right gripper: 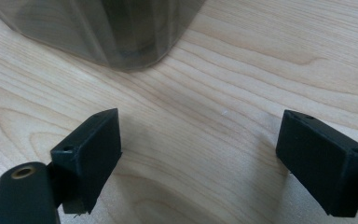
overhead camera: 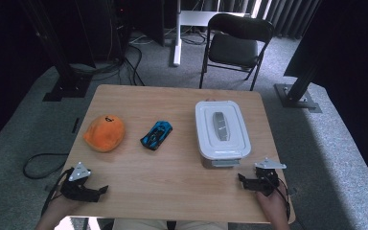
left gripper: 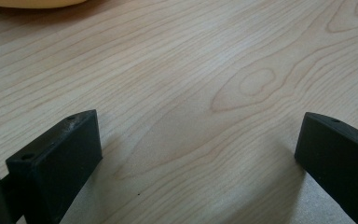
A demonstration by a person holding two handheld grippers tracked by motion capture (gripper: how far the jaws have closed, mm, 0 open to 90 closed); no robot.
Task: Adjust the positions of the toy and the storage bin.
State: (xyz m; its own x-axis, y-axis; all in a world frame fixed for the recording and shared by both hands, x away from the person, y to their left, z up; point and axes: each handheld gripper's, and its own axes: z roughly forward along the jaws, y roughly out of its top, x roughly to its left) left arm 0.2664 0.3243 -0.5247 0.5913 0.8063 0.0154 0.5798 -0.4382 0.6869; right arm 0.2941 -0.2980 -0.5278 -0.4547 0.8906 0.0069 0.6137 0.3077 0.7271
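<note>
We hold 2 grippers low at the near edge of the wooden table [overhead camera: 172,191]. Our left gripper [overhead camera: 101,190] sits at the near left corner with its jaws spread wide and nothing between them; in the left gripper view [left gripper: 198,154] we see bare wood grain between the 2 black jaws and a sliver of the orange plush toy [left gripper: 32,3] at the top edge. Our right gripper [overhead camera: 242,179] rests at the near right, jaws likewise wide apart and empty [right gripper: 198,154], pointing toward the container [overhead camera: 220,129] just ahead of it.

That container is a white rectangular box with its lid on and a grey handle on top, so we cannot tell what is inside. In the right gripper view its translucent corner [right gripper: 107,28] stands near the jaws, not touching them. The orange plush toy [overhead camera: 104,132] lies on the left, and a blue toy car [overhead camera: 156,134] sits between it and the container.
</note>
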